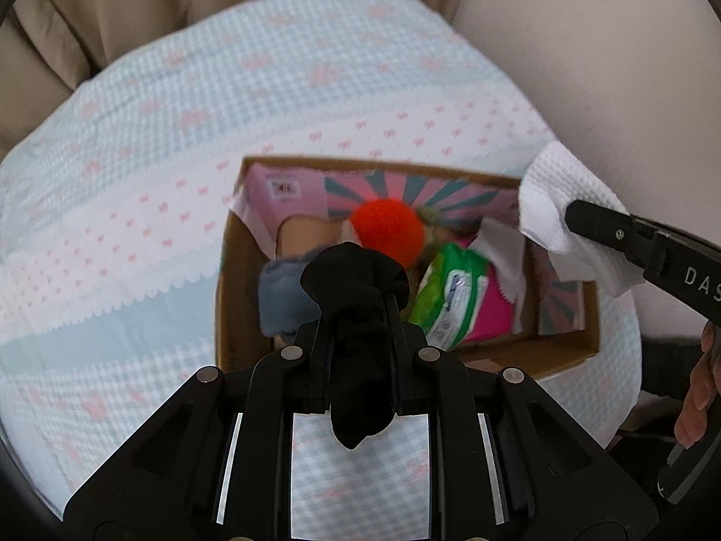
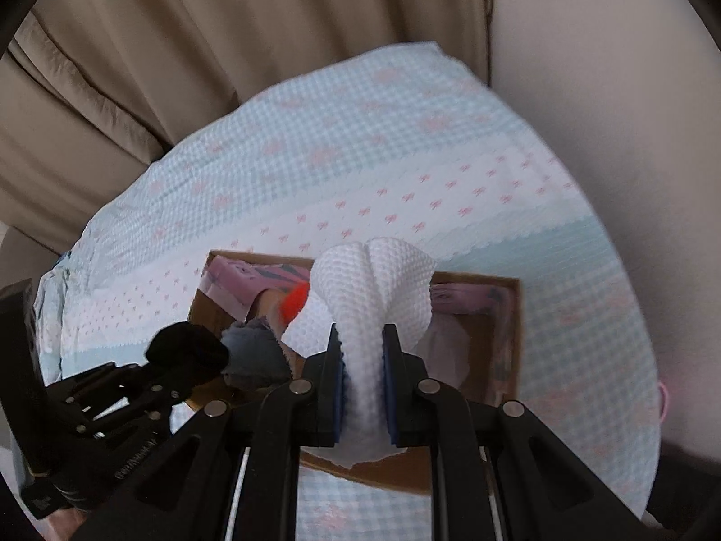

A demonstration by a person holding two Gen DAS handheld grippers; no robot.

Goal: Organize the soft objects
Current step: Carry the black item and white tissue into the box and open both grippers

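Left gripper (image 1: 360, 311) clamps black sock (image 1: 356, 279); right gripper (image 2: 364, 360) clamps white cloth (image 2: 374, 288); box (image 1: 563, 342) at 12 o'clock of both.

- Soft, even, diffuse light; no glare, only faint shadows.
- Both views show motion blur, strongest inside the cardboard box (image 1: 568, 351).
- Fisheye bending and dark corners at the edges.

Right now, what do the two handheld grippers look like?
Both the left gripper and right gripper are matte black linkage frames with silver pivot pins. The right's jaws have blue pads. White lettering "DAS" marks the right gripper's side. A dark sleeve shows at its hand.
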